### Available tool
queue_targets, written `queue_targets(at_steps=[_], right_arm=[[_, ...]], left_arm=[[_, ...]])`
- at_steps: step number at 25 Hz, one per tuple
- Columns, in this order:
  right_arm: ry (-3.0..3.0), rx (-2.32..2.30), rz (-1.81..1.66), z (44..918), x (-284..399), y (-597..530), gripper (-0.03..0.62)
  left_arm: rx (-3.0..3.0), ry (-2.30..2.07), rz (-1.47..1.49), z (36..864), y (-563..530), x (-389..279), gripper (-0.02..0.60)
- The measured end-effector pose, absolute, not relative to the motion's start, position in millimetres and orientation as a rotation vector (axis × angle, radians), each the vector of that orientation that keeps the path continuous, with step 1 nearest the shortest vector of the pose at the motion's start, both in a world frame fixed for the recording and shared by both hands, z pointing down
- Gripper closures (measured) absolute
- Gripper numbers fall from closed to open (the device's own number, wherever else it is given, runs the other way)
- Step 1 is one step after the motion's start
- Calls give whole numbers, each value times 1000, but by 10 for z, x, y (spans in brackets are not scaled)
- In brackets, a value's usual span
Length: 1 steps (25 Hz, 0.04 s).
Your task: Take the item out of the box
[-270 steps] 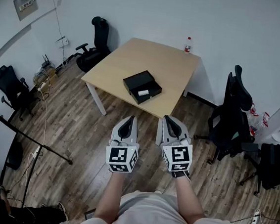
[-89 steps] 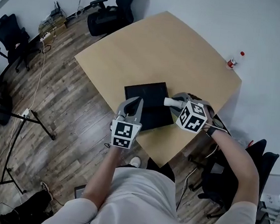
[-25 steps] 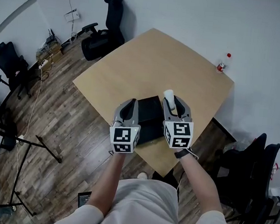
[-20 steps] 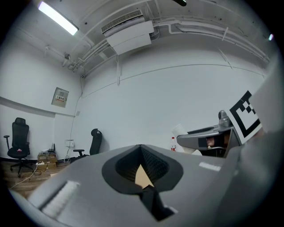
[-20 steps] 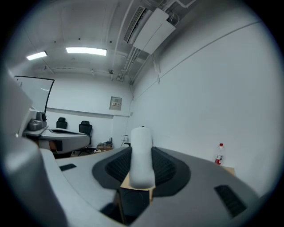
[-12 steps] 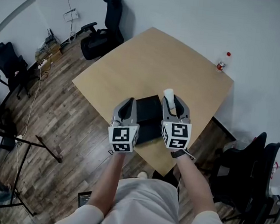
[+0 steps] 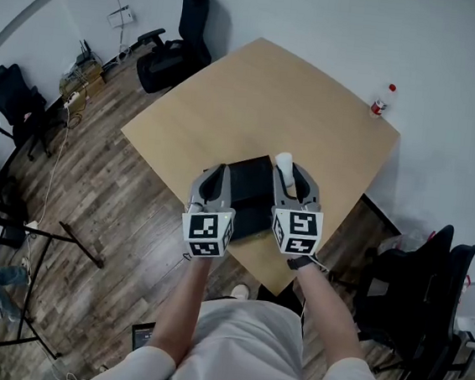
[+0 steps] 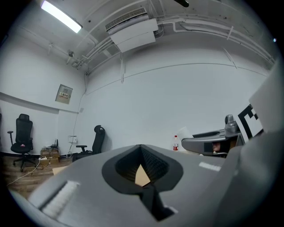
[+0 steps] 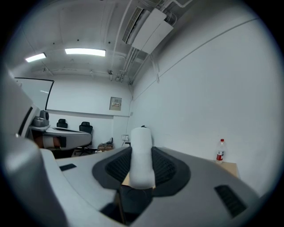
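We see a tan table [image 7: 265, 87] stretching ahead of the fingers [image 7: 309, 188]. A bottle [image 7: 381, 100] stands upright at its far corner, well beyond them to the right. A black chair [image 7: 191, 32] stands far off left.

This is an office. Beyond the jaws of the left gripper [image 7: 215, 174] and off to their left, black swivel chairs [image 8: 96, 142] stand along a bare white wall [image 8: 177, 102]. A clutter of cables and boxes [image 7: 78, 84] lies on the wood-plank floor [image 7: 108, 214]. A plain light wooden table [image 7: 315, 92] spreads out ahead of the jaws. High above them hang a ceiling air-conditioning unit [image 8: 133, 34] and strip lights [image 9: 85, 52]. A framed notice [image 8: 65, 93] is fixed to the wall.
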State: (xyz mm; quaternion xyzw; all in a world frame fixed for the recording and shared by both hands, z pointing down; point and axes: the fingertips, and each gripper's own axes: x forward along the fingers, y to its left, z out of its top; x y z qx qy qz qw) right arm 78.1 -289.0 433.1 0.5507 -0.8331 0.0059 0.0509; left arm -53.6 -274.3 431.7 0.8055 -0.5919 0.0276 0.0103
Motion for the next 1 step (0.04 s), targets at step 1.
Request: queue_targets(at_steps=[1], right_arm=[[-2536,1673,23,4348,787,-2911,457]], left_arm=[[2510,-1847,87,4333,-2764,-540,575]])
